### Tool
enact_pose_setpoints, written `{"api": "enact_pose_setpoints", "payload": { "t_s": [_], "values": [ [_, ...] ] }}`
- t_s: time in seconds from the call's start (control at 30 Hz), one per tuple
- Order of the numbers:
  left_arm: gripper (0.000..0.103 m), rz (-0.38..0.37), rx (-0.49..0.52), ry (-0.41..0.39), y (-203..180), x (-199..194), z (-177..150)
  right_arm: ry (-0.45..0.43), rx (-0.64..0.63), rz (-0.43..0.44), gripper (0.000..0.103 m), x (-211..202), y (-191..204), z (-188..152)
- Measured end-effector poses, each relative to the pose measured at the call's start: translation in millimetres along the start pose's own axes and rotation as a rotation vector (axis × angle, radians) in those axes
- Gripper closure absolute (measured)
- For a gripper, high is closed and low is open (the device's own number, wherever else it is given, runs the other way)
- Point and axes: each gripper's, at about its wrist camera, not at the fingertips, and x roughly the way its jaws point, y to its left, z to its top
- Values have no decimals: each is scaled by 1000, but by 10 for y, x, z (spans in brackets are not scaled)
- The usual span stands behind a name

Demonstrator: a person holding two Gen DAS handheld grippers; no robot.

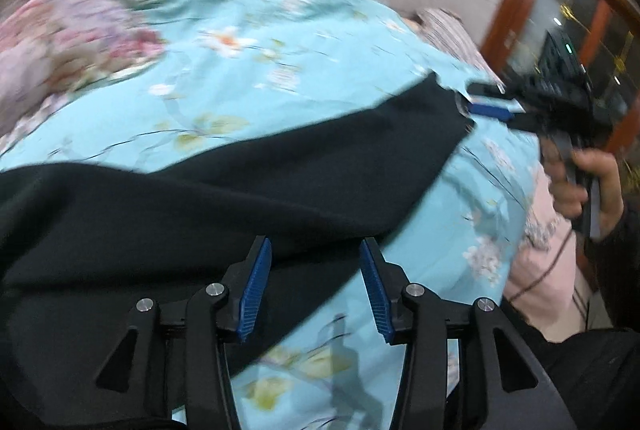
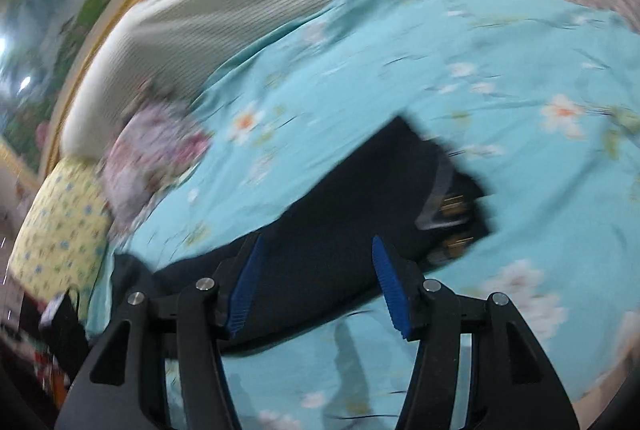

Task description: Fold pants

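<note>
My left tongs (image 1: 316,284) and right tongs (image 2: 316,284) were both spread wide over the long black pants (image 1: 224,190), lying across the bed (image 1: 280,62).

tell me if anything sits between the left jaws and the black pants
Nothing visible does. The left gripper is open right over the near edge of the black pants, which lie spread on the blue floral sheet. The right gripper is open over the pants too.
</note>
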Motion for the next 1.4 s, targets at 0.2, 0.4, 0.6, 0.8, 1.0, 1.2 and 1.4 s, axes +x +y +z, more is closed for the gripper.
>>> {"api": "enact_pose_setpoints", "payload": {
  "t_s": [0.2, 0.4, 0.6, 0.8, 1.0, 1.2, 1.4],
  "values": [
    [50, 67, -136, -53, 594, -369, -35, 127, -114, 118, 46, 399, 538, -259],
    [47, 110, -208, -92, 1083, -692, -86, 226, -220, 183, 46, 740, 1031, -460],
    [39, 180, -248, -114, 1488, -938, -64, 321, -318, 233, 46, 1047, 1413, -554],
    [34, 239, -280, -84, 2037, -1027, 28, 394, -376, 272, 46, 1358, 1710, -614],
    [27, 183, -339, -30, 2603, -880, 141, 454, -435, 290, 46, 1586, 1920, -698],
    [27, 83, -388, 82, 2960, -504, 250, 492, -469, 299, 46, 1760, 2048, -733],
    [56, 11, -398, 57, 2960, -427, 308, 522, -494, 315, 46, 1855, 2154, -801]
  ]
}}
